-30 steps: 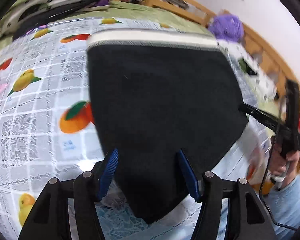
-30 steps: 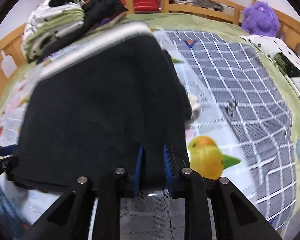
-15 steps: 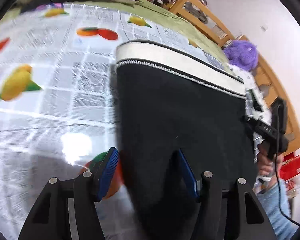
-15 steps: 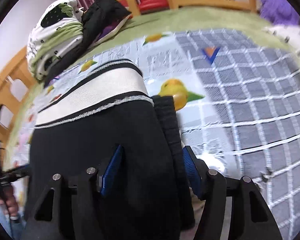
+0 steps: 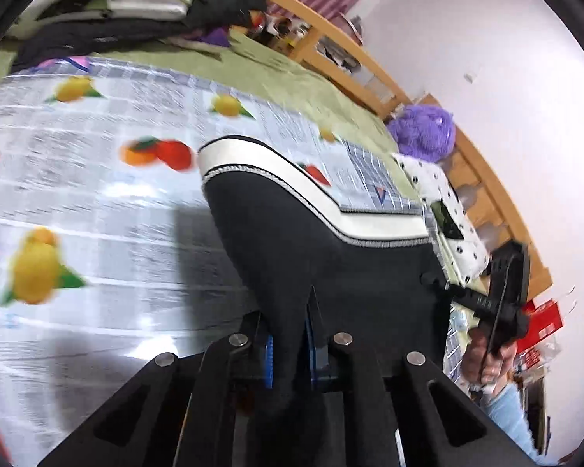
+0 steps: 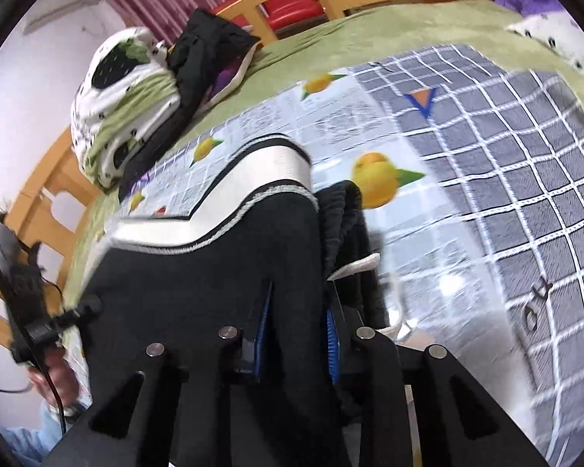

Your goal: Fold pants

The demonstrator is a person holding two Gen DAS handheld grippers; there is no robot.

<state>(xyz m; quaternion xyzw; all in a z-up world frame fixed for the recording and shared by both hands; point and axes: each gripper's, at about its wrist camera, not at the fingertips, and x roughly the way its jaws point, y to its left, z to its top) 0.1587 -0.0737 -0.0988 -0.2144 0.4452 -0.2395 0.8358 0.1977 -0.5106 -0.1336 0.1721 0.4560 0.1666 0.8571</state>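
Both grippers have just closed and lifted a little: left gripper [image 5: 290,344] and right gripper [image 6: 296,334] each have blue-padded fingers [image 5: 269,354] pinching a near corner of the black knit pants with a white waistband [image 5: 323,257]. Beyond, the garment sags onto the fruit-print plastic sheet [image 5: 78,194] covering the bed. It looks soft, floppy and fairly light; edge corners seem the sensible hold, kept taut to prevent bunching.

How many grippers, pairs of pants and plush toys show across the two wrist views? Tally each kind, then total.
Grippers: 2 (left gripper, right gripper; the jaws of both have just been closing, with the black pants between them)
Black pants: 1
Purple plush toy: 1
Total: 4
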